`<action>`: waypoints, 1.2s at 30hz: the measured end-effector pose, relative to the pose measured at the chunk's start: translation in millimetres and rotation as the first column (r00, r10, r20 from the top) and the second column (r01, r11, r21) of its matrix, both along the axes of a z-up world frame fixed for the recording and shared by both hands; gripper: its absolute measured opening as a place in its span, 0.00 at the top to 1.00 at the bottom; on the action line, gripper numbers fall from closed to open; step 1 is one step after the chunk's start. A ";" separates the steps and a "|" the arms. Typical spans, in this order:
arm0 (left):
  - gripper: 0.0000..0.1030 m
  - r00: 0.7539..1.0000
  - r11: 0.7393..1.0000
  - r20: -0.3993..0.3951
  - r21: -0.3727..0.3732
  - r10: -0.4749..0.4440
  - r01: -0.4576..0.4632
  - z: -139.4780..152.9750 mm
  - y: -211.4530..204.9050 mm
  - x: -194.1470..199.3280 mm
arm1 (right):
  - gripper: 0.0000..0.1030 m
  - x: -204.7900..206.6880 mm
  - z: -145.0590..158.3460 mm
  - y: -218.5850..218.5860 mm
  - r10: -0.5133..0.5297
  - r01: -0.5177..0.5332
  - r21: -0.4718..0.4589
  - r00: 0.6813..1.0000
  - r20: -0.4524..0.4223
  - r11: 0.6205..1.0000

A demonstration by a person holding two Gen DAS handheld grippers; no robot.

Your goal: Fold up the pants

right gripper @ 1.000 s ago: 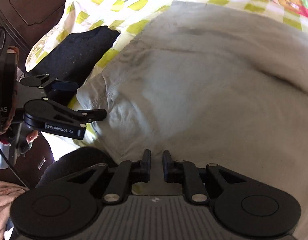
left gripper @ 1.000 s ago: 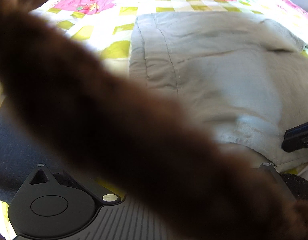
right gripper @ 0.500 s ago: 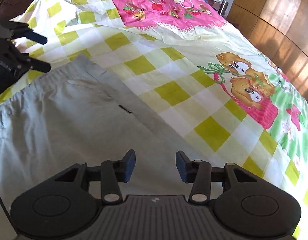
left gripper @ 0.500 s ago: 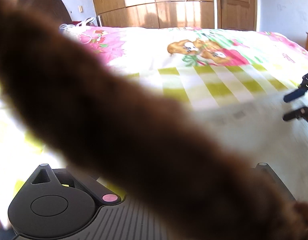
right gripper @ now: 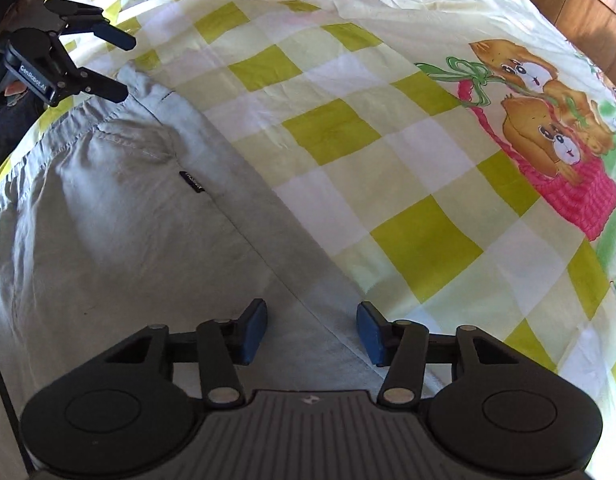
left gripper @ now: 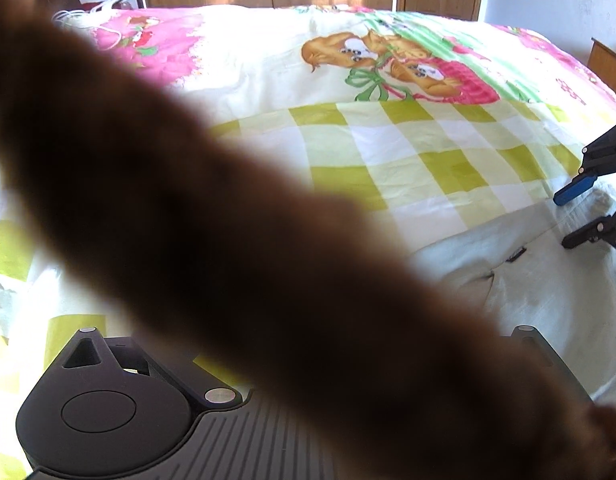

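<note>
Your view has swung away from the pants (right gripper: pixel 120 240) and out across the checked bedsheet (right gripper: pixel 332 132), which a second ago was mostly hidden under grey cloth. The pants now lie flat at the near edge of the bed, filling only the lower left of your right wrist view. Your right gripper (right gripper: pixel 311 330), nearly pinched together before, stands spread and is closing, its fingers straddling the pants' edge without pressing. Your left gripper (right gripper: pixel 122 66) hangs spread over the waistband corner. A blurred brown strand (left gripper: pixel 236 240) covers your left camera as before.
</note>
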State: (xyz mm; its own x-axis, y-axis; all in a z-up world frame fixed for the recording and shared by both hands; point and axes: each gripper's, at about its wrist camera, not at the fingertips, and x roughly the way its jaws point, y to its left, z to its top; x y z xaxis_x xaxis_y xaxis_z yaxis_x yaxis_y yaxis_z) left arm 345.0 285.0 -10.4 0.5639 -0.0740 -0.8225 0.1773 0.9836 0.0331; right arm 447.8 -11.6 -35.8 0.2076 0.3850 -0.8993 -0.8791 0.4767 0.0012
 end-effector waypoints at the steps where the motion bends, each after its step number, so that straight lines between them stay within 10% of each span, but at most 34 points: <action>1: 0.06 1.000 1.000 -0.014 0.003 -0.009 0.009 -1.7 1.4 0.3 | 0.54 -1.0 -1.3 -0.2 -0.005 0.005 0.010 1.000 0.004 1.000; 4: 0.27 0.998 0.999 -0.060 0.036 -0.010 0.013 -12.8 3.8 7.1 | 0.74 -3.5 -3.7 1.4 -0.045 0.043 0.037 0.999 0.032 0.998; 12: 0.83 0.998 0.999 -0.038 0.018 -0.048 0.049 -15.2 -14.2 7.9 | 0.82 -21.6 11.4 1.4 -0.093 0.091 0.026 0.988 0.126 0.996; 21: 0.90 0.992 0.996 0.106 -0.048 -0.067 0.072 37.7 -22.2 -44.5 | 0.82 -59.3 54.1 -11.7 -0.047 0.030 0.099 0.982 0.180 0.995; 25: 0.90 0.985 0.991 0.137 -0.061 -0.106 0.116 55.7 -30.9 -71.3 | 0.44 -59.2 34.8 6.9 0.034 -0.039 0.014 0.967 0.253 0.999; 33: 0.91 0.968 0.977 0.184 -0.100 -0.169 0.189 81.9 -40.2 -107.4 | 0.41 -39.1 16.4 27.8 0.158 -0.144 -0.071 0.955 0.253 0.987; 35: 0.91 0.966 0.974 0.189 -0.105 -0.176 0.198 85.9 -40.8 -113.9 | 0.49 -35.0 16.5 31.4 0.127 -0.109 -0.084 0.956 0.265 0.991; 36: 0.91 0.964 0.974 0.193 -0.103 -0.181 0.204 87.3 -41.2 -117.4 | 0.68 -33.2 20.0 31.4 0.092 -0.076 -0.071 0.959 0.268 0.995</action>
